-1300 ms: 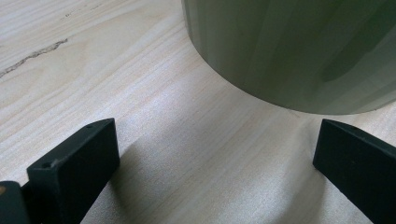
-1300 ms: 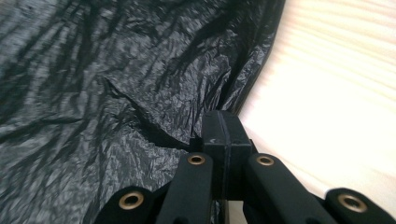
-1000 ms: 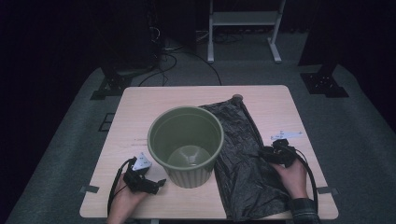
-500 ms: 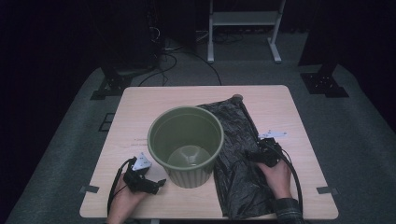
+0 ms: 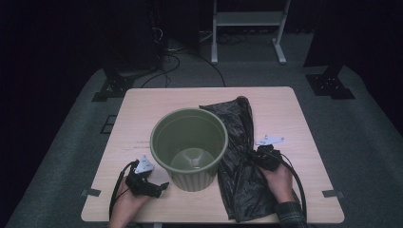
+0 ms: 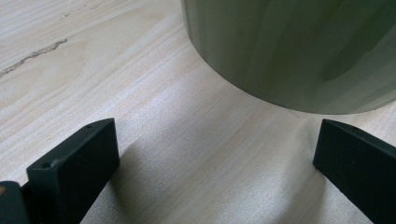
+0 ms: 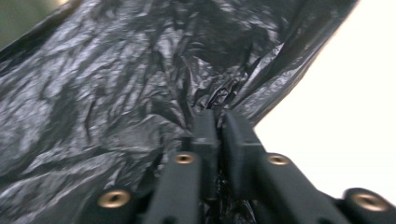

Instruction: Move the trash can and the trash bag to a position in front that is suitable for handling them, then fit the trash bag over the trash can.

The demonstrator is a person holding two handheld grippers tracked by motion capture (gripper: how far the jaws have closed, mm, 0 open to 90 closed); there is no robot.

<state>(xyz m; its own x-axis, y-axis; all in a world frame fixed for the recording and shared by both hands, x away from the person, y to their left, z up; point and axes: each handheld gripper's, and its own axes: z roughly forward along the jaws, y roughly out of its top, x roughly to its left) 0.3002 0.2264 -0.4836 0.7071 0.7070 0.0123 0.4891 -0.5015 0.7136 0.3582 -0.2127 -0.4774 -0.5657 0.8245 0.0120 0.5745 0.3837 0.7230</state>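
Note:
An olive green bin [image 5: 190, 147] stands upright in the middle of the wooden table [image 5: 142, 109]; its wall [image 6: 289, 46] rises just beyond my left gripper. A crumpled black plastic bag [image 5: 237, 156] lies flat to the bin's right. My left gripper [image 5: 157, 186] rests on the table at the bin's near left, jaws wide apart with bare wood between them [image 6: 215, 163]. My right gripper [image 5: 256, 159] sits on the bag's right edge, its jaws closed on a fold of the black plastic [image 7: 217, 121].
The table's near edge [image 5: 209, 221] runs just under both hands. Grey carpet surrounds the table, with a white shelf frame [image 5: 247, 28] and cables [image 5: 176, 57] at the back. Black stand feet [image 5: 111, 88] sit near the far corners.
My right gripper has moved left from the bare table onto the bag's right edge and shut on the plastic. The left gripper and bin have stayed put.

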